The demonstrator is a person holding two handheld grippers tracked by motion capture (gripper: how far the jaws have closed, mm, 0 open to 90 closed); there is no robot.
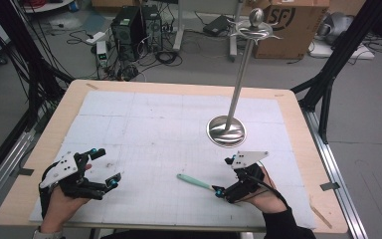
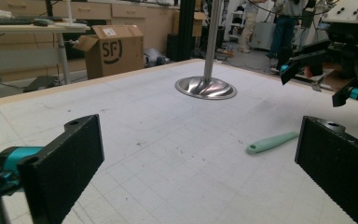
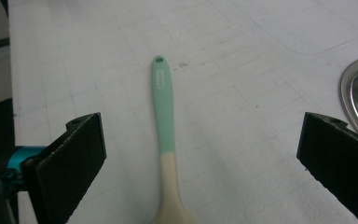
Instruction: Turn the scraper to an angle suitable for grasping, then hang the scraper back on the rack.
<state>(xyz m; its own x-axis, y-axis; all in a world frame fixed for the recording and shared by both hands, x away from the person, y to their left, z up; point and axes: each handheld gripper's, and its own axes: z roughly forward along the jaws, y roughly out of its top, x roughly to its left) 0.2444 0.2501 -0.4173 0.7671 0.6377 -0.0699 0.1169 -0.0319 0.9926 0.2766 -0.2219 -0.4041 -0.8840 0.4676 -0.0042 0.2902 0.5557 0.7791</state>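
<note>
Fingers spread wide and empty, the right gripper (image 1: 229, 177) straddles a mint-handled spatula (image 3: 163, 121) lying flat on the worktop (image 1: 129, 119), seemingly lined up to grasp; the left gripper (image 1: 97, 167), equally open, waits at nine o'clock.

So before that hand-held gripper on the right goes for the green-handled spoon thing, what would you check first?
1. Right hand-held gripper open wide enough: ok, jaws stand far apart.
2. Spoon lined up between those jaws: ok, it runs up the middle in the right gripper view.
3. Spoon lying flat on the white mat, free of other things: ok.
4. Steel stand out of the way: ok, its base sits beyond and apart from the spoon.
5. Left hand-held gripper clear: ok, open and off to the side.
6. Spoon's bowl end: cannot tell, cut off at the frame's edge.
</note>
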